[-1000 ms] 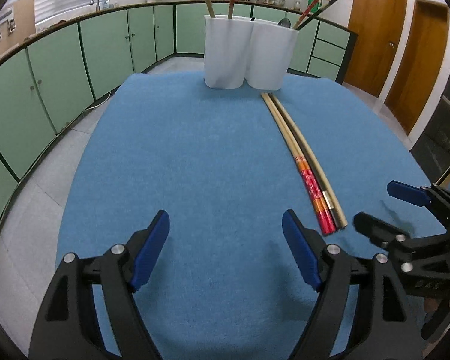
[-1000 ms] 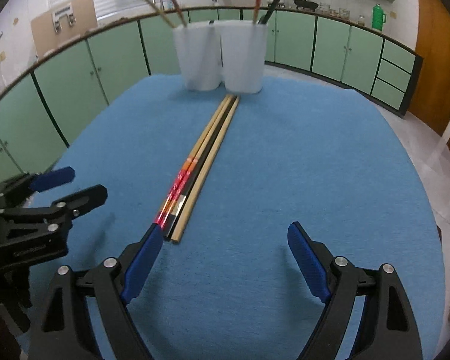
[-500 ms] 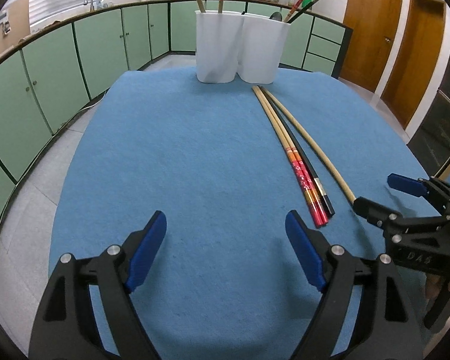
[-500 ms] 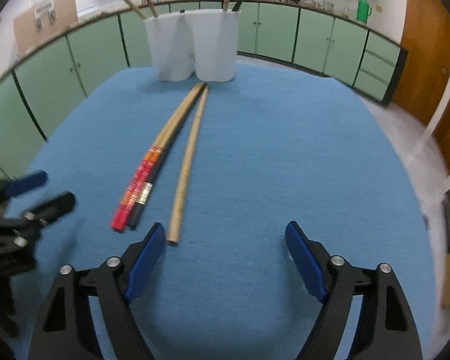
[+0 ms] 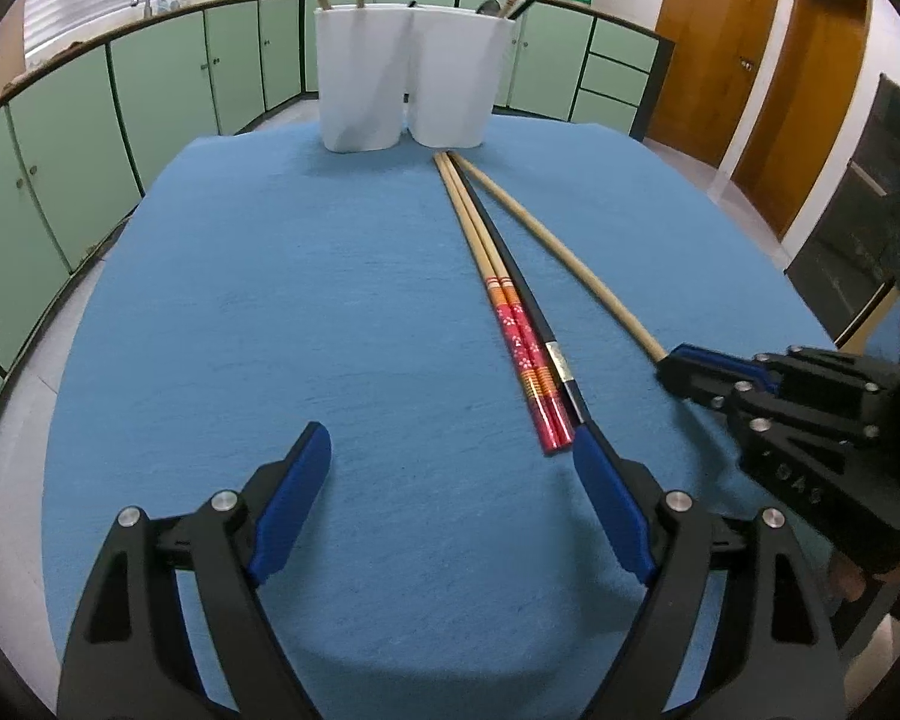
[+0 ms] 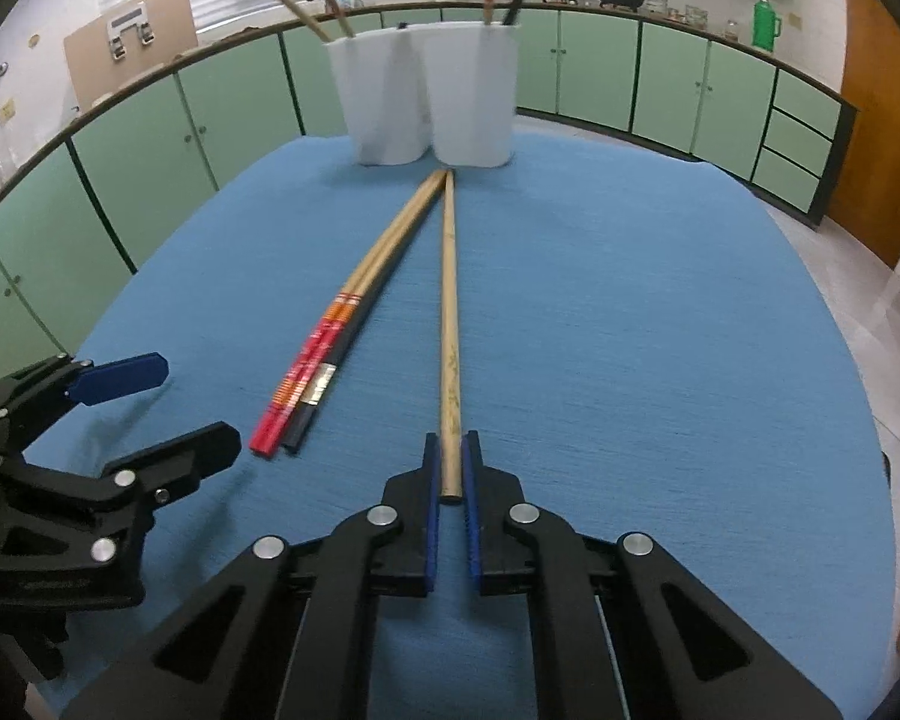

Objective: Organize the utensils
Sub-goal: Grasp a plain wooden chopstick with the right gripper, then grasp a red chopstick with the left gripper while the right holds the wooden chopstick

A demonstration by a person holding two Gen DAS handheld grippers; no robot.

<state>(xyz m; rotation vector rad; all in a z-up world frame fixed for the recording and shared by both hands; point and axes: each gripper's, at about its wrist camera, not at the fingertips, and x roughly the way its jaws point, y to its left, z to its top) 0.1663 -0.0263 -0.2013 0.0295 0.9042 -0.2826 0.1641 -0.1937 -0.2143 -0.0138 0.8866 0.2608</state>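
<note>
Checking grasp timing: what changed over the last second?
The right hand-held gripper has just closed on the near end of the plain wooden chopstick, which has swung away from the red-patterned pair and black chopstick. The left hand-held gripper stays open; the white holders are unmoved.

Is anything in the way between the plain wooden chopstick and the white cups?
Nothing visible. The right gripper is shut on the plain wooden chopstick, and bare blue cloth leads to the white cups. The other chopsticks lie apart beside it.
</note>
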